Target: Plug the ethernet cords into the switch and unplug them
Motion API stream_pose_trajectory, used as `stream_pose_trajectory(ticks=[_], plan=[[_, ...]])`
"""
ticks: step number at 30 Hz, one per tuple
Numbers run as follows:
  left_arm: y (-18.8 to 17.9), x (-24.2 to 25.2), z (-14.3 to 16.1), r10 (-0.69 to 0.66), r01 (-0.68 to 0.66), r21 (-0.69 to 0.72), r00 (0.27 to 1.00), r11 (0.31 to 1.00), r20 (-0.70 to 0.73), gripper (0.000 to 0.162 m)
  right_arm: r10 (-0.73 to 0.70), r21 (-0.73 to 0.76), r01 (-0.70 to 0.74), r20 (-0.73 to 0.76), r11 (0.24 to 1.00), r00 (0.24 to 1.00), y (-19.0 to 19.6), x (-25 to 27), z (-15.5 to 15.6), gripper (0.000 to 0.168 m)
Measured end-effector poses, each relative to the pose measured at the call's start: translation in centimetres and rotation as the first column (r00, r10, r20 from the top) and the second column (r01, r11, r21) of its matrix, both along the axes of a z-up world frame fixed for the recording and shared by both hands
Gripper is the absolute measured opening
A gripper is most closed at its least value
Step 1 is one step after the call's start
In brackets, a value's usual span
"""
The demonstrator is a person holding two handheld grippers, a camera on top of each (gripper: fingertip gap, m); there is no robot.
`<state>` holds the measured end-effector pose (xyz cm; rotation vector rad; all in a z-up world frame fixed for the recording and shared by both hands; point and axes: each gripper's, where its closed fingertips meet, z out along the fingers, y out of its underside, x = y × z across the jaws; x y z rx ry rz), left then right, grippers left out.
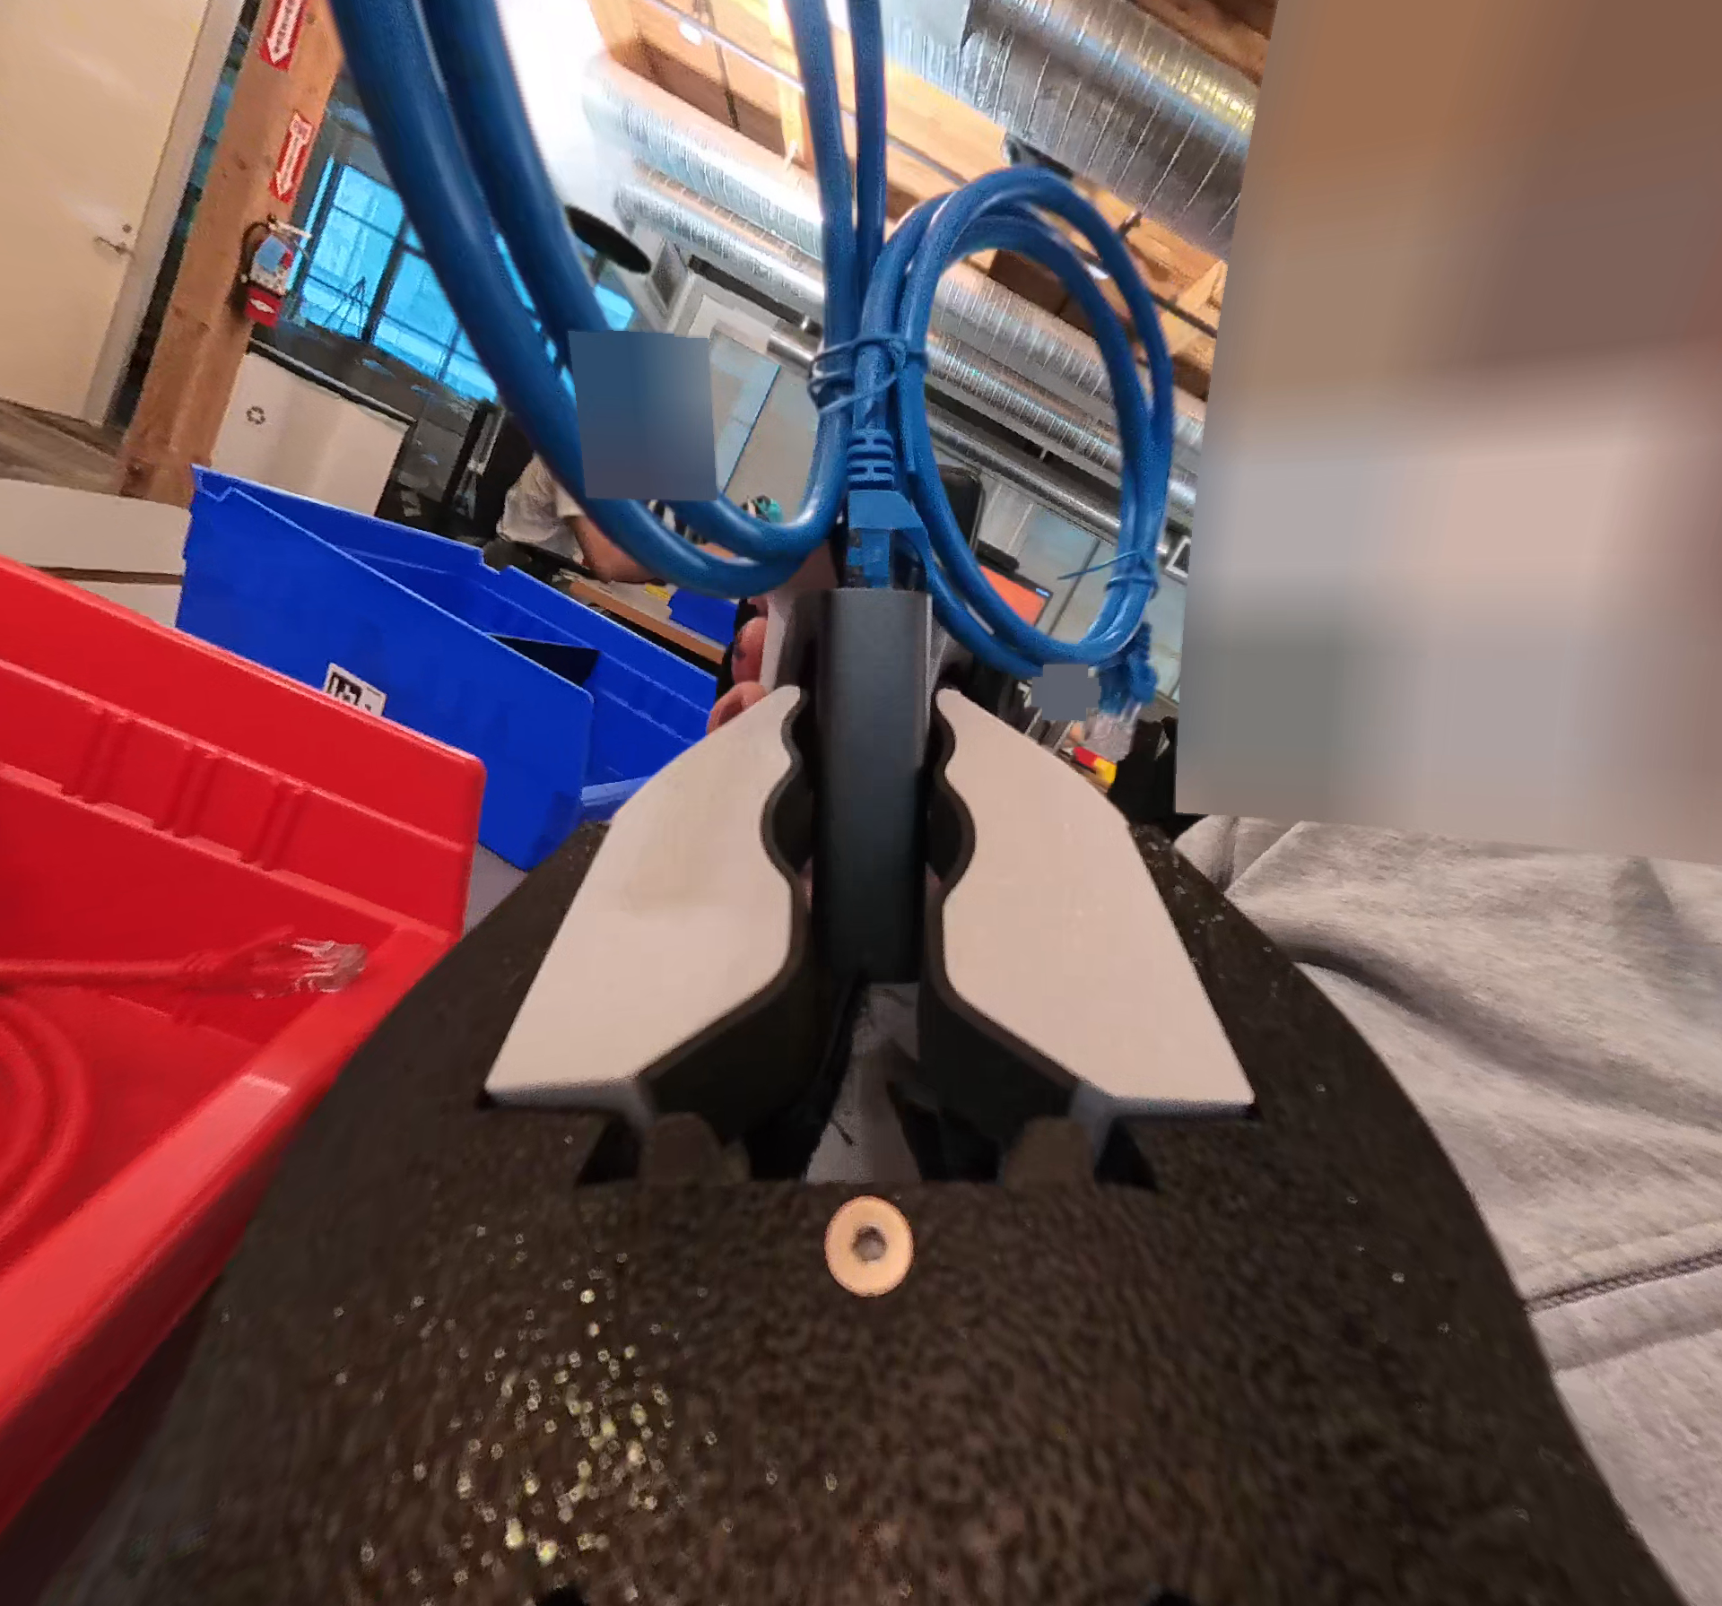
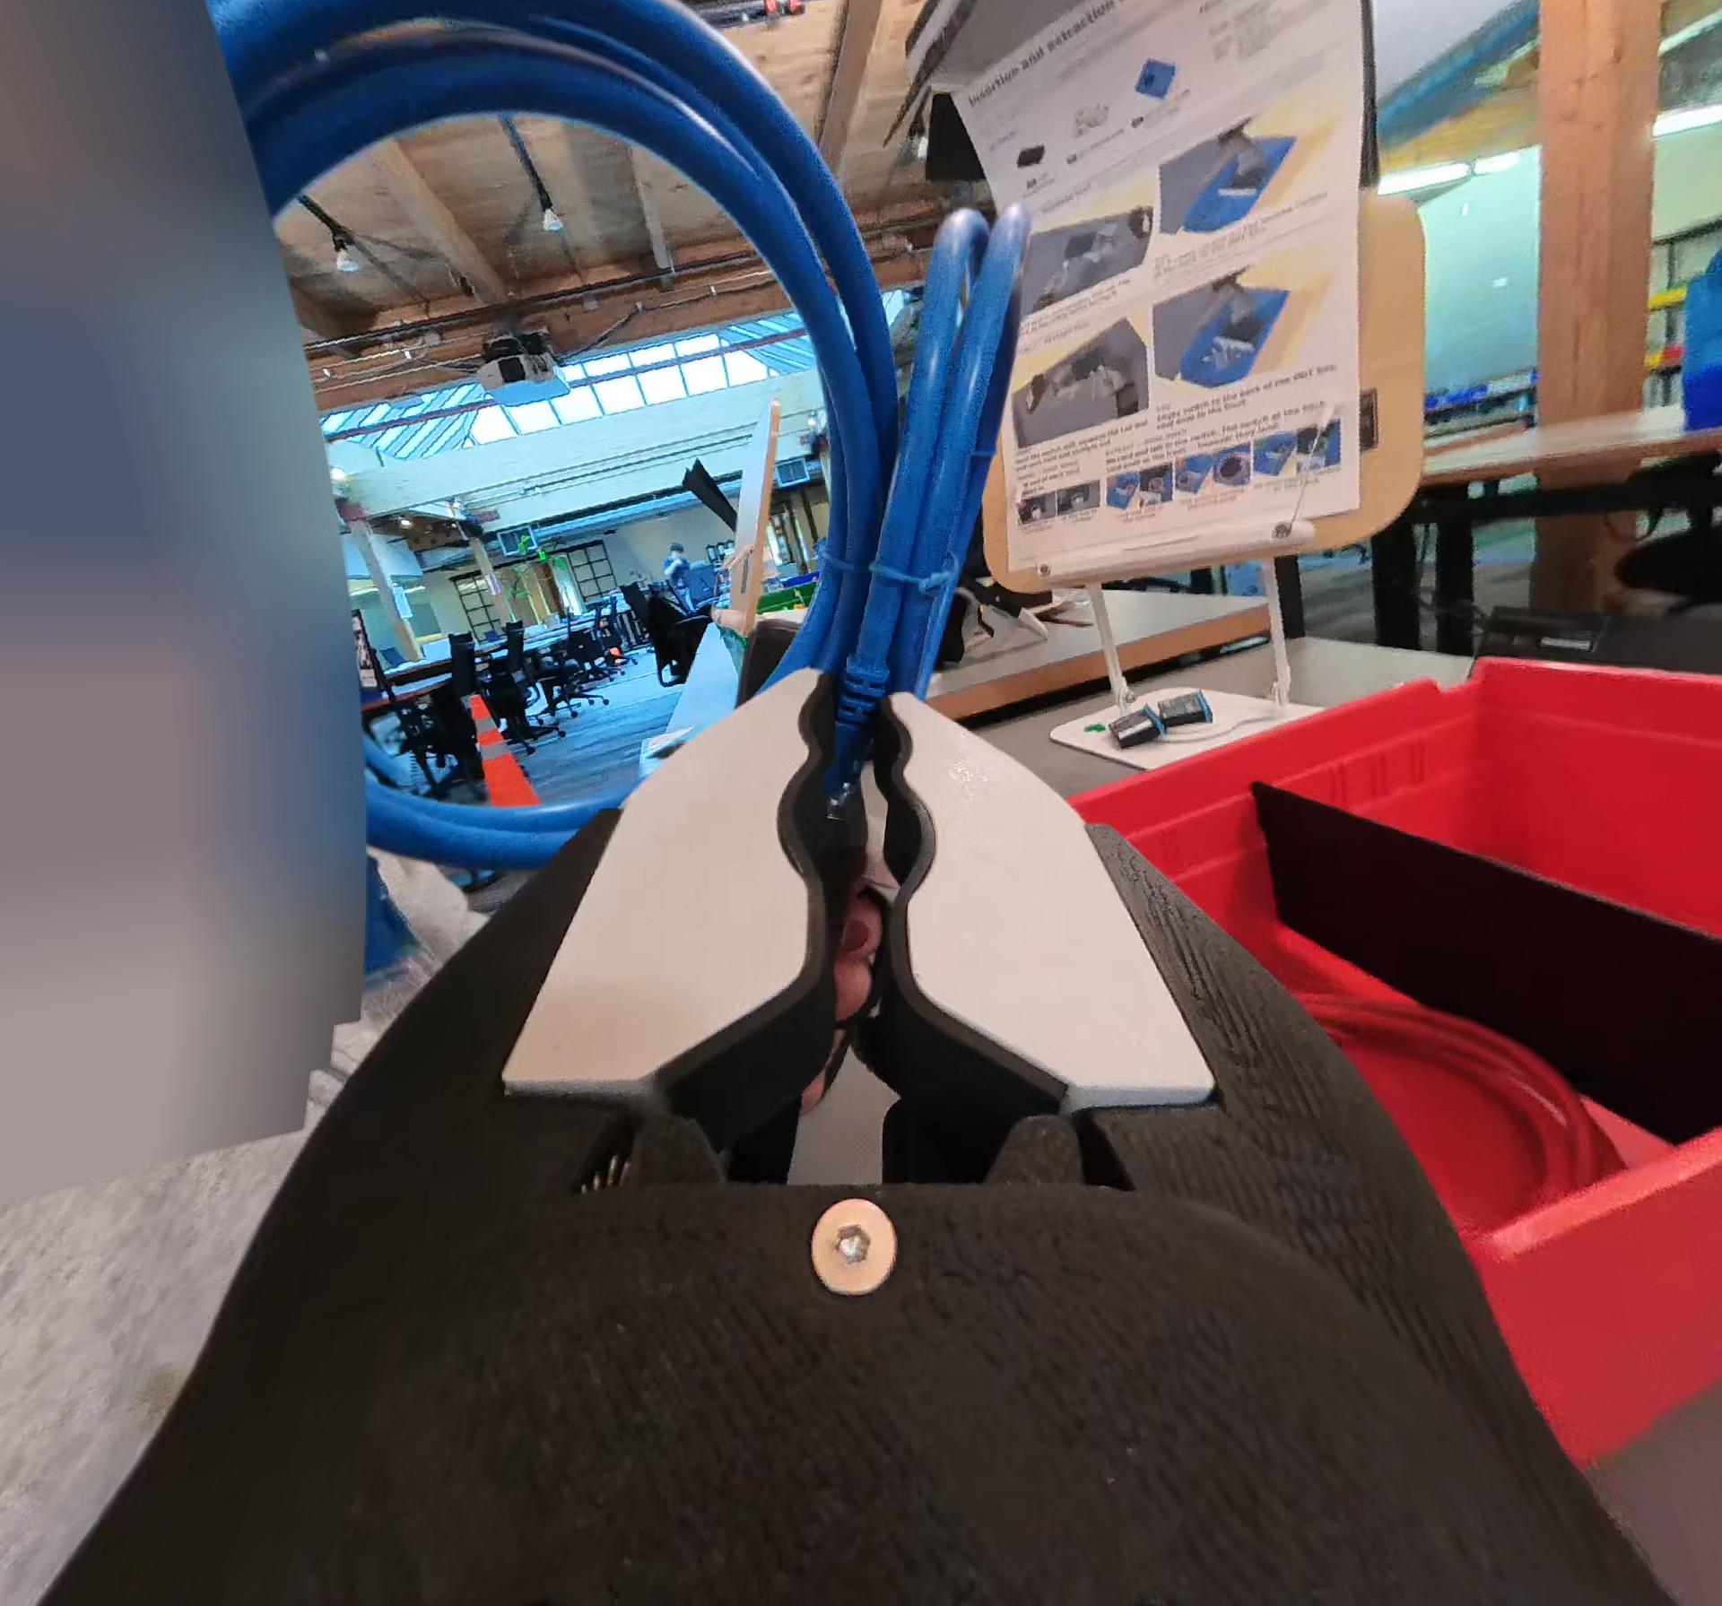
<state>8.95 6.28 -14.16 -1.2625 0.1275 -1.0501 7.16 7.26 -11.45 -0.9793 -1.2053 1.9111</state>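
Note:
My left gripper (image 1: 868,704) is shut on a narrow black block (image 1: 871,816) that stands upright between its grey fingers (image 1: 690,890). A blue cable's plug (image 1: 871,527) meets the block's top end. The blue cable (image 1: 1034,406) hangs above in loops bound with twist ties, and a second clear plug (image 1: 1118,713) dangles at the right. My right gripper (image 2: 859,690) is shut on the blue cable's plug boot (image 2: 853,704). The cable's coil (image 2: 578,99) arcs up and to the left of it.
A red bin (image 1: 233,816) with a red cable (image 1: 280,965) sits at the left, and a blue bin (image 1: 391,611) stands behind it. In the right wrist view a red bin (image 2: 1454,769) holds a black divider (image 2: 1491,909) and coiled red cable (image 2: 1454,1086). An instruction sheet (image 2: 1183,238) stands on a stand behind. A grey sleeve (image 1: 1491,1049) is at the right. My two grippers' fingertips are within a few centimetres of each other.

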Motion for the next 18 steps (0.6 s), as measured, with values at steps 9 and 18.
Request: stream_pose_trajectory(ticks=[9,18], plan=[[0.3,0.1,-1.1,-0.019,0.017,-0.052,0.999,0.999,-0.040,0.019,0.072,-0.094,-0.068,0.039,0.993,0.997,0.1,0.1,-1.0,0.009],[0.9,-2.7,-2.6,0.198,-0.263,-0.025,0.785,0.965,-0.587,0.020,-0.138,0.089,0.124,0.169,0.988,0.976,5.9,2.2,-3.8,0.039]])
